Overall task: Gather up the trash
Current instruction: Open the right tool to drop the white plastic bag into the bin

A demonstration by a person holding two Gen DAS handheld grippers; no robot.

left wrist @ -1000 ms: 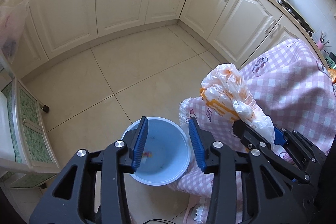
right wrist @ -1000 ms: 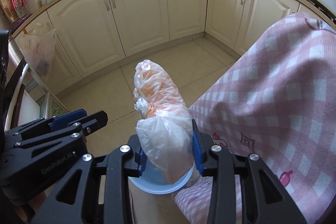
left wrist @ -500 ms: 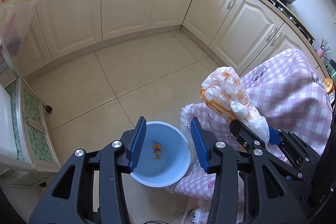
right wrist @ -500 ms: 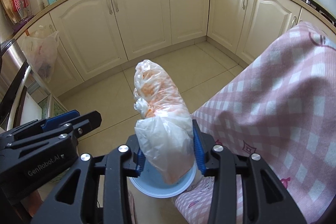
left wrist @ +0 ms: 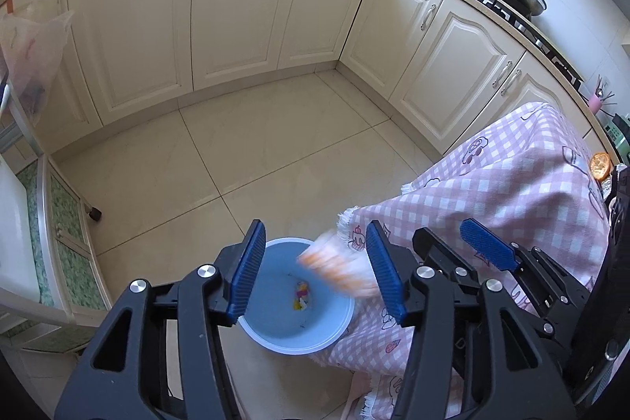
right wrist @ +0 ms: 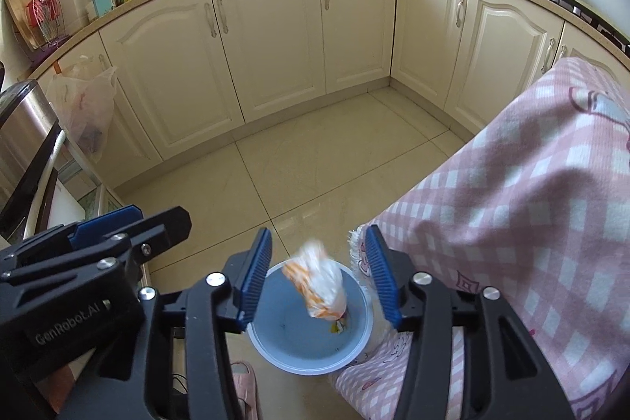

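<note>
Crumpled plastic bag (right wrist: 319,282), white with orange print: blurred, free of both grippers, seen in the gap below and ahead of the right gripper (right wrist: 319,276), its lower end inside the blue bin (right wrist: 354,353). Neither pad touches it. In the left wrist view the same bag (left wrist: 338,268) lies over the bin's rim on the side nearest that gripper's right finger.

Right gripper: jaws opening, spread apart, blue ribbed pads (right wrist: 256,274) clear of the bag on either side.

Left gripper (left wrist: 315,276): jaws opening, spread, nothing pinched; the bin sits below and ahead, framed between its fingers. The right gripper's fingers show just to its right.

Blue bin (left wrist: 275,337): round, on the tiled floor (left wrist: 256,144), directly beneath both grippers. Small yellow and white scraps (left wrist: 302,296) lie on its bottom.

Pink checked cloth (left wrist: 512,203): drapes over furniture to the right of both grippers, its fringed edge just beside the bin.

Cream cabinets (right wrist: 275,38): far ahead of both grippers, running around the corner under a worktop.

Hanging plastic bag (right wrist: 84,105): far ahead and to the left, against the cabinets.

Pink slipper (right wrist: 244,384): on the floor under the right gripper's left finger, close to the bin.
</note>
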